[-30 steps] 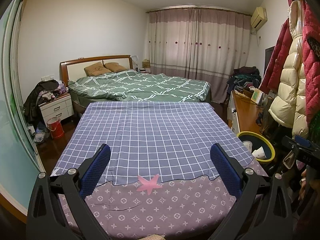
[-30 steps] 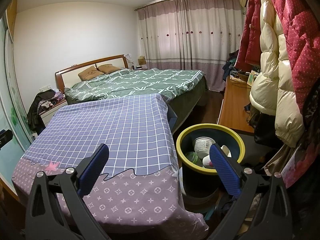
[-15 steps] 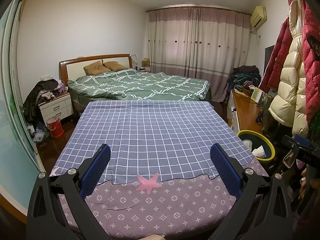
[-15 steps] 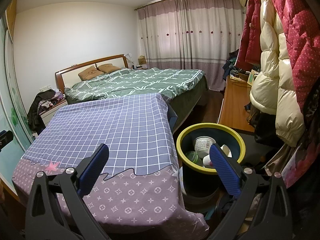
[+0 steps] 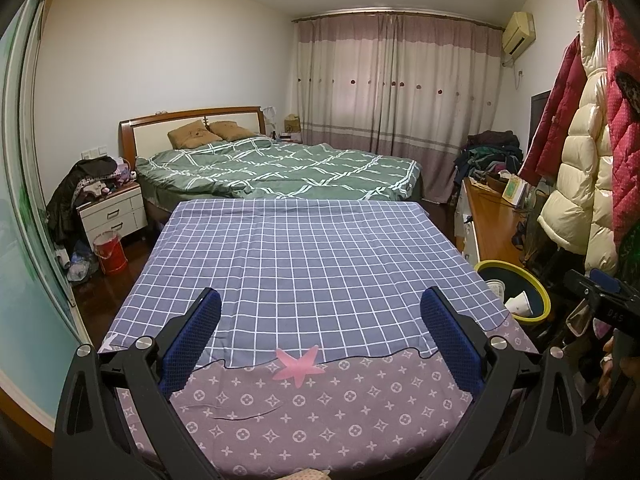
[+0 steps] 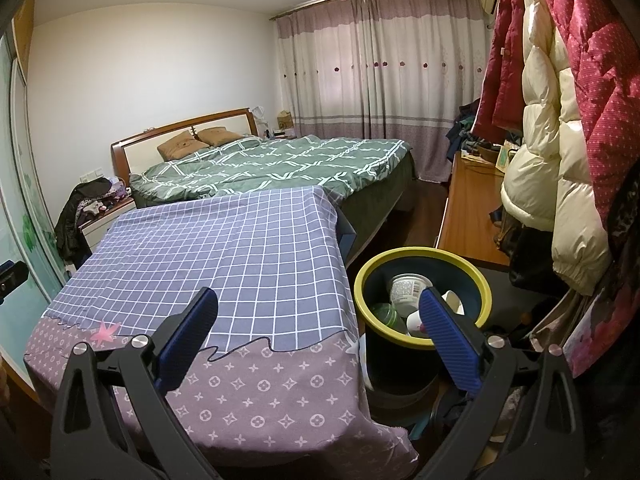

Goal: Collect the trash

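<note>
Both of our units are spread wide, nothing between the pads. Left hand-held gripper [image 5: 320, 334] hangs over the near edge of the bench [image 5: 312, 264], which is draped in a blue checked cloth with a mauve patterned border; a pink star patch [image 5: 298, 362] sits just ahead, between its fingers. Right hand-held gripper [image 6: 318, 330] hangs at the bench's [image 6: 224, 252] right-hand corner, its right finger in front of the trash bin's rim.

Trash bin [image 6: 422, 302], dark with a yellow rim, stands on the floor just right of the bench, ahead and right of our right unit. Inside: a white printed tub [image 6: 408, 288], a green round item [image 6: 386, 314], a small white cup [image 6: 416, 322]. From the left unit the bin [image 5: 516, 292] is far right, past the bench corner.

Beyond the bench: bed with green plaid cover [image 5: 280, 170].
</note>
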A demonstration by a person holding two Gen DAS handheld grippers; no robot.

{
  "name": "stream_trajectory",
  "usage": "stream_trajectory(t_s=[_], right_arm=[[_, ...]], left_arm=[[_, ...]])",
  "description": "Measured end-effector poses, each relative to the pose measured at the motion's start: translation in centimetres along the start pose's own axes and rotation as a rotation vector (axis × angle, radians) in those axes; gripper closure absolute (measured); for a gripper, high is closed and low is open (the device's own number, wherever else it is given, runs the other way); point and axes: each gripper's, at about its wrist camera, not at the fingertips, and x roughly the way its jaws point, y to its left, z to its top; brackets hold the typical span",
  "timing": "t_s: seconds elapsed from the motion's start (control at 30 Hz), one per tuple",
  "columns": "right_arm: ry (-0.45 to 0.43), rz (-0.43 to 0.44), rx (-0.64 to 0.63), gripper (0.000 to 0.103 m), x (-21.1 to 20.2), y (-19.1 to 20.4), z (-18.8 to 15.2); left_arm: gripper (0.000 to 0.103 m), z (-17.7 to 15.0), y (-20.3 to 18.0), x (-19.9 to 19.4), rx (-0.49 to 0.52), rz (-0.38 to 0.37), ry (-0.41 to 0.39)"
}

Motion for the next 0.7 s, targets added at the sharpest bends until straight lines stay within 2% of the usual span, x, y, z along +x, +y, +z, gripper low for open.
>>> stream_trajectory(t_s=[0.7], right_arm=[[0.013,0.007,-0.006,0.007,0.12,0.33,0.16]], left_arm=[[0.005,0.17,0.24,0.42,-0.022,-0.018,0.02]])
